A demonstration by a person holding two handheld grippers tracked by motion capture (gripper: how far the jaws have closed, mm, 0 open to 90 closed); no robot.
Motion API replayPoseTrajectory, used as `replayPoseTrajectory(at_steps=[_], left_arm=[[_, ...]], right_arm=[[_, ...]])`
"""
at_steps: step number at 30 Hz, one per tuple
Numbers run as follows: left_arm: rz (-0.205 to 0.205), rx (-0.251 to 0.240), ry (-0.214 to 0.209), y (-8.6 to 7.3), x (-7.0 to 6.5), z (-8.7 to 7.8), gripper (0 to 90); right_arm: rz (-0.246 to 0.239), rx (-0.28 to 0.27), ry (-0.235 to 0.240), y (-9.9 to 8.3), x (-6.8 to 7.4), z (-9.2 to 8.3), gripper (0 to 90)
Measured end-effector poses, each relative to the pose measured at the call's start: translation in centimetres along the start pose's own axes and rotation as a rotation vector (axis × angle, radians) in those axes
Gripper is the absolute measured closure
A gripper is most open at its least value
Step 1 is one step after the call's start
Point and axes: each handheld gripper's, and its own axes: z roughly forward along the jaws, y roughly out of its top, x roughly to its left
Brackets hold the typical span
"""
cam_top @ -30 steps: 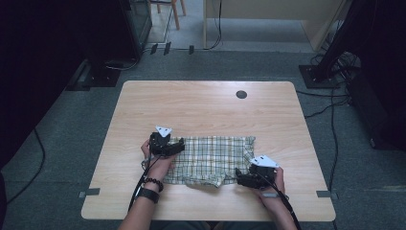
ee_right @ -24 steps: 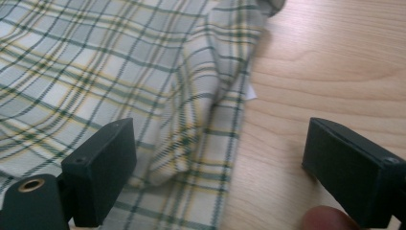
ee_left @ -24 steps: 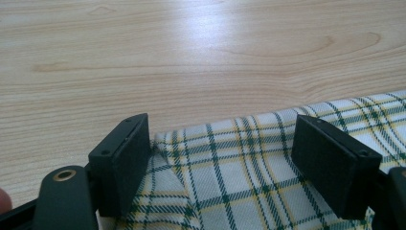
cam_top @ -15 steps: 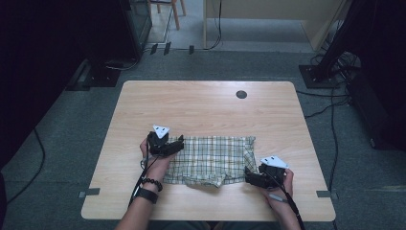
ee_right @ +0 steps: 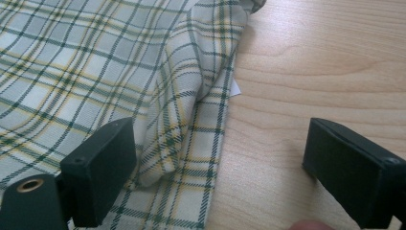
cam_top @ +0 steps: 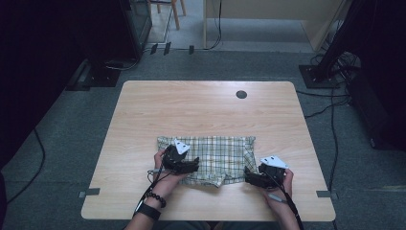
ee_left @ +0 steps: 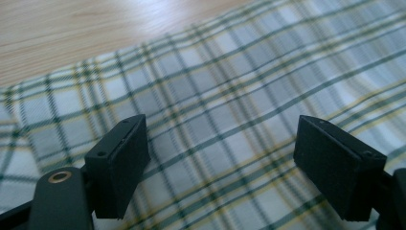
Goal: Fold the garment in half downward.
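Standing wide apart, the jaws of the left gripper (ee_left: 220, 172) hold nothing; the plaid cloth (ee_left: 249, 86) lies flat beneath and between them. In the high view the left gripper (cam_top: 191, 165) sits over the cloth's near-left part, carried by the left hand (cam_top: 165, 172).

The jaws of the right gripper (ee_right: 220, 182) are likewise wide and grip nothing. One jaw stands over the cloth's folded hem (ee_right: 191, 120), the other over bare wood, so the cloth's right edge runs between them. In the high view the right gripper (cam_top: 253, 176) is at the cloth's near-right corner, held by the right hand (cam_top: 277, 184).

The plaid cloth (cam_top: 215, 155) lies spread on the bench (cam_top: 201, 110), closer to the near edge than the far edge and roughly midway between the left and right edges. Its near edge is rumpled and partly folded under. A dark round port (cam_top: 241, 94) sits near the bench's far edge, well apart from the cloth.
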Motion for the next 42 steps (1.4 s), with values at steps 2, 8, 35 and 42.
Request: replayPoseTrajectory(at_steps=[2,8,35,42], left_arm=[[0.012,0.001,0.015,-0.3,0.3,-0.4,19.7],[0.010,0.007,0.032,-1.3,1.9,-1.4,19.7],[-0.117,-0.074,-0.035,-4.4,2.7,-4.8,19.7],[-0.096,-0.057,0.002,-5.0,2.9,-4.5,19.7]], right_arm=[[0.000,0.000,0.000,0.0,0.0,0.0,10.9],[0.000,0.000,-0.001,0.0,0.0,0.0,10.9],[0.008,0.001,-0.008,0.0,0.0,0.0,10.8],[0.009,0.000,-0.010,0.0,0.0,0.0,10.8]])
